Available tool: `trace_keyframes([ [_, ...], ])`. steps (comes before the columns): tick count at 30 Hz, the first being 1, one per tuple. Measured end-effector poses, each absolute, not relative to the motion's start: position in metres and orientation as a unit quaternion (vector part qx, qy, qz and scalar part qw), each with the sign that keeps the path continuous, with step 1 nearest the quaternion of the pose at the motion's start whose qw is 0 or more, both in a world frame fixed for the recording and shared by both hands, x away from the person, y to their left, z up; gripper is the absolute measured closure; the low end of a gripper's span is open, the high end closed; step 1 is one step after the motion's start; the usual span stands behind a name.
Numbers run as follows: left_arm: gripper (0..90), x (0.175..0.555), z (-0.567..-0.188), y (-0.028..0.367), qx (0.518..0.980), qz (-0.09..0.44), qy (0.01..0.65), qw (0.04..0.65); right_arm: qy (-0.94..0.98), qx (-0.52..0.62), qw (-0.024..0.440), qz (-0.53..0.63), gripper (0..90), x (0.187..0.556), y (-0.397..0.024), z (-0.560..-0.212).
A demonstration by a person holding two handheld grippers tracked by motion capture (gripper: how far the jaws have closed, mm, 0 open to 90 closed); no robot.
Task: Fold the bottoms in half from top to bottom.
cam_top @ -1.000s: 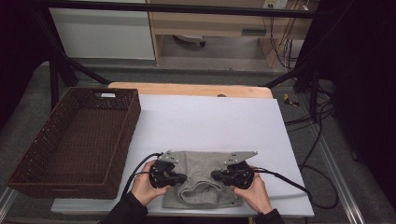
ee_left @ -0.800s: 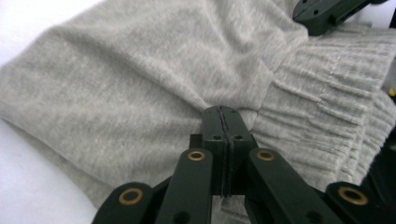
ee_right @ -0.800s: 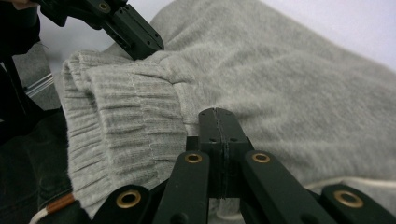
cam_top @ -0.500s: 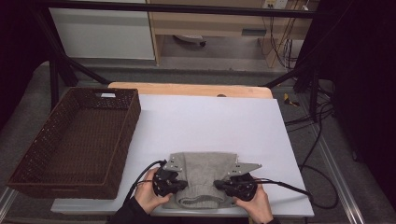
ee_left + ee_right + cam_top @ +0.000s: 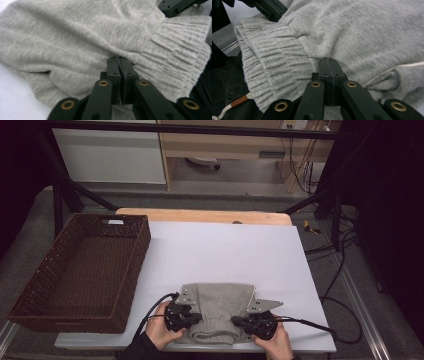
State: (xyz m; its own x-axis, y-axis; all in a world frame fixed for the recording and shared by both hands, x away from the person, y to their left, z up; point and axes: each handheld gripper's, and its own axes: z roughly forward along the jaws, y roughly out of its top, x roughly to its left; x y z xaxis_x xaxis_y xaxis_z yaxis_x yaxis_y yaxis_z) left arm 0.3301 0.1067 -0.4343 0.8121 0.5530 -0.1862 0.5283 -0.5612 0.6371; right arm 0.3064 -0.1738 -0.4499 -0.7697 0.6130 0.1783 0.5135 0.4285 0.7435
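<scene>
Risk: left gripper and right gripper, jaws clamped on thin pinches of grey sweatshirt near its ribbed hem, lose the knit under any uneven pull.

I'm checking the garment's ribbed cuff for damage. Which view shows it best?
The right gripper view: the ribbed cuff lies close, ribs sharp. The left gripper view has it at the right edge. The high view shows it small, between both hands.

White-topped bench with a wooden far edge, framed by black struts. Grey floor beyond; white cabinet and wooden shelving behind. Black cables hang at right; surroundings dim.
</scene>
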Motion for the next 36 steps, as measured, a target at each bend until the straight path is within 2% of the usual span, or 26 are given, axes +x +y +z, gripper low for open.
trace_keyframes([
  [2,81.0,0.332,-0.433,0.109,0.881,0.02,0.308,0.358,0.842,0.334,0.06,0.42,89.5,0.308,-0.175,-0.447],
  [8,60.6,0.337,-0.427,0.12,0.87,0.032,0.311,0.382,0.824,0.337,0.081,0.449,74.2,0.313,-0.181,-0.432],
  [18,27.7,0.343,-0.42,0.13,0.864,0.045,0.32,0.387,0.802,0.373,0.12,0.451,31.5,0.329,-0.195,-0.415],
  [22,15.6,0.347,-0.42,0.133,0.863,0.059,0.325,0.383,0.797,0.386,0.132,0.446,19.9,0.333,-0.202,-0.413],
  [27,10.5,0.351,-0.418,0.14,0.856,0.061,0.338,0.385,0.788,0.407,0.127,0.444,7.6,0.336,-0.21,-0.416],
  [36,7.9,0.358,-0.412,0.148,0.851,0.057,0.345,0.392,0.78,0.43,0.114,0.44,4.1,0.339,-0.225,-0.424],
])
